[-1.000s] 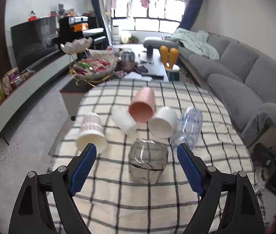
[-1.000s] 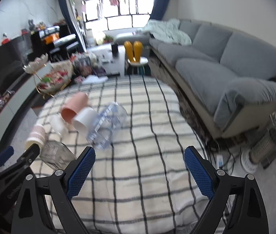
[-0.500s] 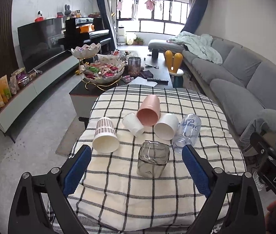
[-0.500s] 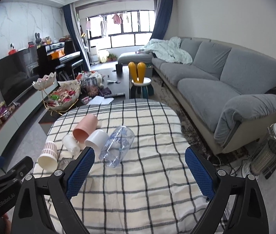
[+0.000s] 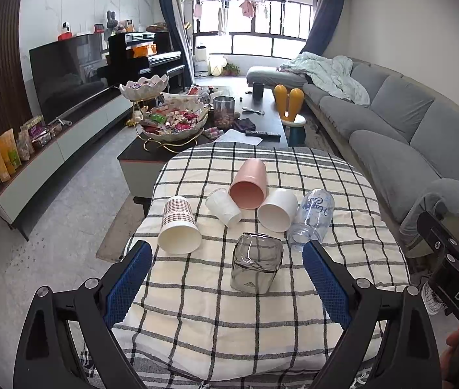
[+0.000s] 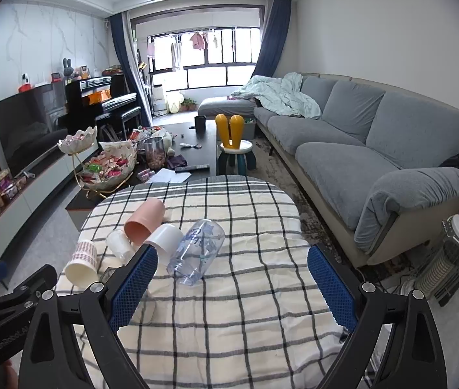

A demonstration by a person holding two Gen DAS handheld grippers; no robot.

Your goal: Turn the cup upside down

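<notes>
Cups on the table (image 5: 262,324)

A glass cup (image 5: 256,267) stood nearest; behind it lay five more in a row, the bottle (image 5: 312,218) rightmost.

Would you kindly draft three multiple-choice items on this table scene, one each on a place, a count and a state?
1. Where does the smoky glass cup stand relative to the other cups?
A. nearest the camera, in front of them
B. at the far edge, behind them
C. inside the pink cup

2. How many cups lie on their sides on the checked tablecloth?
A. two
B. five
C. seven

3. What is the left gripper doing?
A. clamping the smoky glass cup
B. open, touching nothing
C. shut on the pink cup

Answers: 1 A, it sits closest in the left wrist view. 2 B, the patterned paper cup, small translucent cup, pink cup, white cup and clear printed cup all lie tipped. 3 B, its blue pads stand wide apart.
</notes>
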